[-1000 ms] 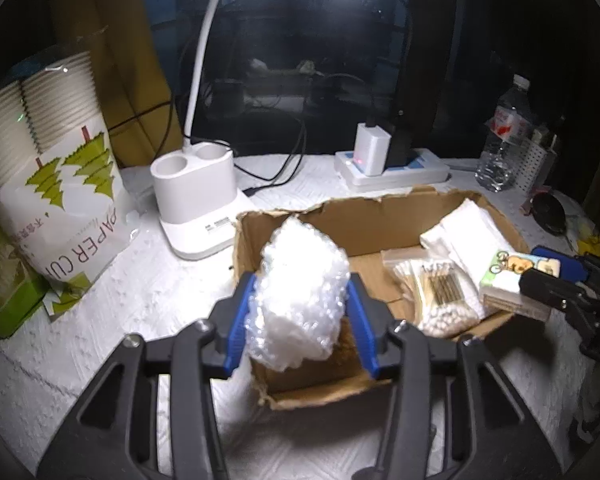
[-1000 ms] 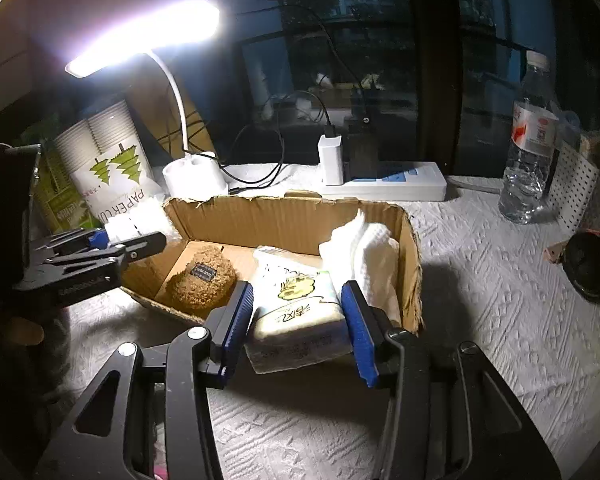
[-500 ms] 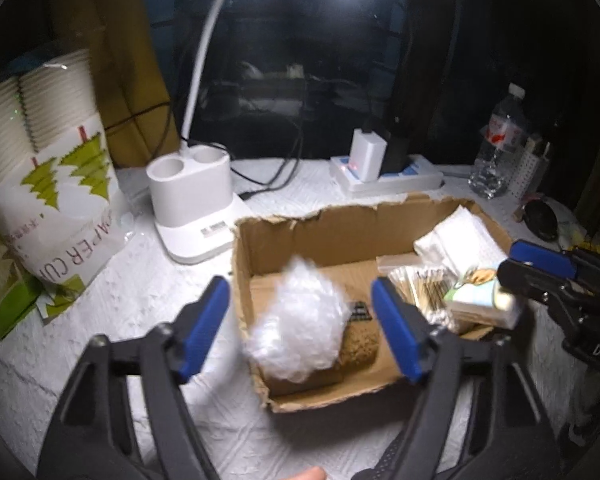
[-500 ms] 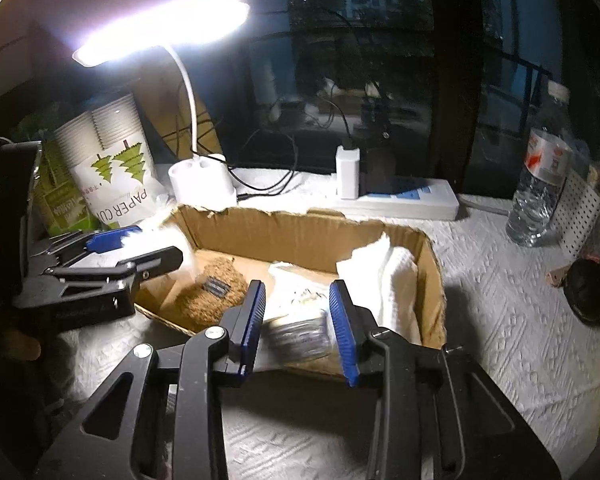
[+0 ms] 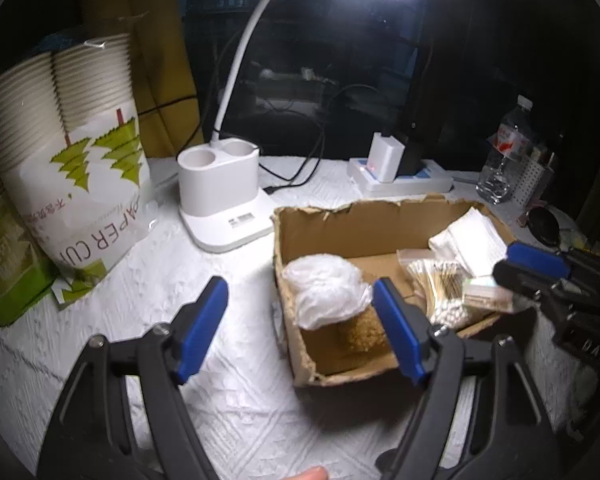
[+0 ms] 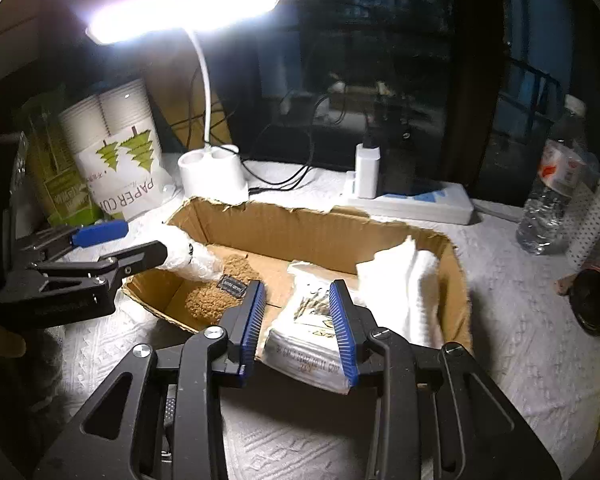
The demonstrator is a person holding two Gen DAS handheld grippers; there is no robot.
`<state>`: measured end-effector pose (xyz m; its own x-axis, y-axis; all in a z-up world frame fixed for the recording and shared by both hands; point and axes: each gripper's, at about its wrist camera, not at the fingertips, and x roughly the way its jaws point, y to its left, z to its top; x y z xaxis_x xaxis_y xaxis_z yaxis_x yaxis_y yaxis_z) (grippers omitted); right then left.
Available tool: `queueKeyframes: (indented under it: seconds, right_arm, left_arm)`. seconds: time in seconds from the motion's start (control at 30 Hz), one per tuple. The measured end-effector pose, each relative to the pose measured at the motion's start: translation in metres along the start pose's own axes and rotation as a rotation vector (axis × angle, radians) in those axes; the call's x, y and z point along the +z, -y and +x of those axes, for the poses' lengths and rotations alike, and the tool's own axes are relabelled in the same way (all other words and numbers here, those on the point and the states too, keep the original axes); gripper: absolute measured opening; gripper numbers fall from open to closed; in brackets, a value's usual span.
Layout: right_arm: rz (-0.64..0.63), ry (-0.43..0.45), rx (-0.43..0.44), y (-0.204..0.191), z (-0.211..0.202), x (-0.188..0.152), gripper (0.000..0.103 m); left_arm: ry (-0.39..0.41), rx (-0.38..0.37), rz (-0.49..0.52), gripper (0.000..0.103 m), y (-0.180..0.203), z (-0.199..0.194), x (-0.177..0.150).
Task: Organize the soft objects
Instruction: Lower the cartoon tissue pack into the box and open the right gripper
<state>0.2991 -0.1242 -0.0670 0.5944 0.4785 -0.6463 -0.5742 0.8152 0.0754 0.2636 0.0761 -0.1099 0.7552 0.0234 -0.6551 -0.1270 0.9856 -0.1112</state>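
Left gripper (image 5: 300, 328) spread, empty; right gripper (image 6: 298, 326), jaws just reopening, loosely straddles tissue pack (image 6: 306, 340) perched on cardboard box (image 6: 300, 228) wall; pack may tip out.

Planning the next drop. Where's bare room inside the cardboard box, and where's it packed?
Free: box floor along the back wall, and the near corner before the brown pad. Packed: right half, with cotton swabs, tissue pack, white cloths.

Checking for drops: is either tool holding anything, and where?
Nothing. Left tool stands open, bubble wrap in the box. Right tool jaws have just been opening around the tissue pack; a gap shows.
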Motion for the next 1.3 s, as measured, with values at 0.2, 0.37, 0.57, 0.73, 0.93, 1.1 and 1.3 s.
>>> queueKeyframes:
  seconds: [0.2, 0.37, 0.57, 0.73, 0.93, 1.1, 1.3]
  right_arm:
    - [-0.016, -0.064, -0.084, 0.002, 0.005, -0.014, 0.066]
    - [0.026, -0.111, -0.077, 0.005, 0.013, -0.019, 0.062]
    - [-0.024, -0.089, -0.073, -0.015, 0.012, -0.014, 0.037]
    - [-0.039, -0.043, -0.058, -0.028, 0.01, 0.0, 0.035]
    - [-0.057, -0.034, -0.045, -0.042, 0.025, 0.014, 0.034]
    - [-0.036, -0.038, -0.077, -0.044, 0.034, 0.021, 0.043]
    - [-0.009, -0.022, -0.1, -0.034, 0.028, 0.019, 0.054]
  left_arm:
    - [0.001, -0.021, -0.003, 0.076, 0.0, -0.005, -0.006]
    - [0.002, -0.036, -0.001, 0.076, -0.003, -0.011, -0.011]
    - [0.011, -0.044, -0.022, 0.076, -0.013, -0.016, -0.013]
    - [0.014, -0.05, -0.039, 0.076, -0.021, -0.017, -0.014]
    - [0.018, -0.055, -0.046, 0.076, -0.027, -0.02, -0.014]
    - [0.024, -0.054, -0.049, 0.076, -0.029, -0.023, -0.013]
    - [0.033, -0.046, -0.045, 0.076, -0.027, -0.029, -0.012]
